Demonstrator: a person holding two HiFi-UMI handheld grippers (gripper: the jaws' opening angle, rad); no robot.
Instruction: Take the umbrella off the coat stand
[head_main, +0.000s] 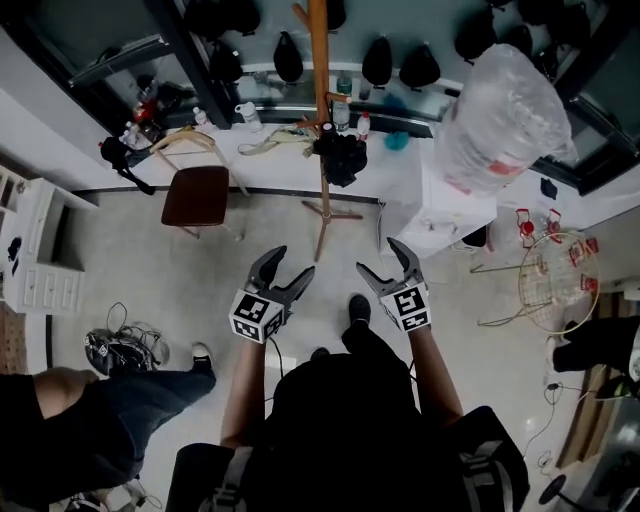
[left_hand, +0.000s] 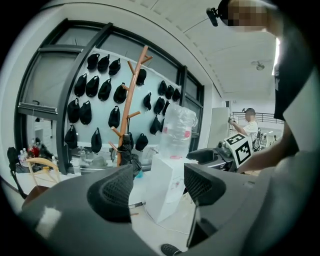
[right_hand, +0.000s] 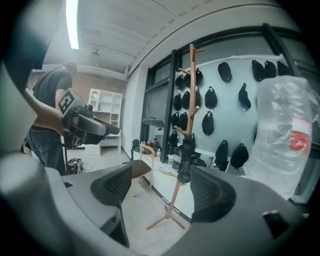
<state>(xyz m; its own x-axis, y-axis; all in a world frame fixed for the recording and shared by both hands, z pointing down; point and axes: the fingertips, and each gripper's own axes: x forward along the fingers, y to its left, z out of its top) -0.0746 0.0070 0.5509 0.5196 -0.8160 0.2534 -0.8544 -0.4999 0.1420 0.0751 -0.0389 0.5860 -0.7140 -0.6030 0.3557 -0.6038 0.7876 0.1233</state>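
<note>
A wooden coat stand (head_main: 320, 100) rises from the floor in front of a white counter. A folded black umbrella (head_main: 340, 157) hangs from it about halfway up. In the head view my left gripper (head_main: 285, 270) and right gripper (head_main: 383, 260) are side by side, short of the stand's feet, both open and holding nothing. The left gripper view has the stand (left_hand: 131, 100) and umbrella (left_hand: 127, 150) far off, up and left of its open gripper (left_hand: 157, 187). Seen from the right gripper view, the umbrella (right_hand: 186, 157) hangs on the stand (right_hand: 191, 90), beyond the gap of the open gripper (right_hand: 160, 187).
A wooden chair (head_main: 197, 190) stands left of the stand. To its right, a white box (head_main: 445, 215) carries a big plastic-wrapped bottle (head_main: 500, 110). A wire basket (head_main: 555, 280) is at the far right. A person (head_main: 100, 400) and cables (head_main: 120, 350) are at lower left.
</note>
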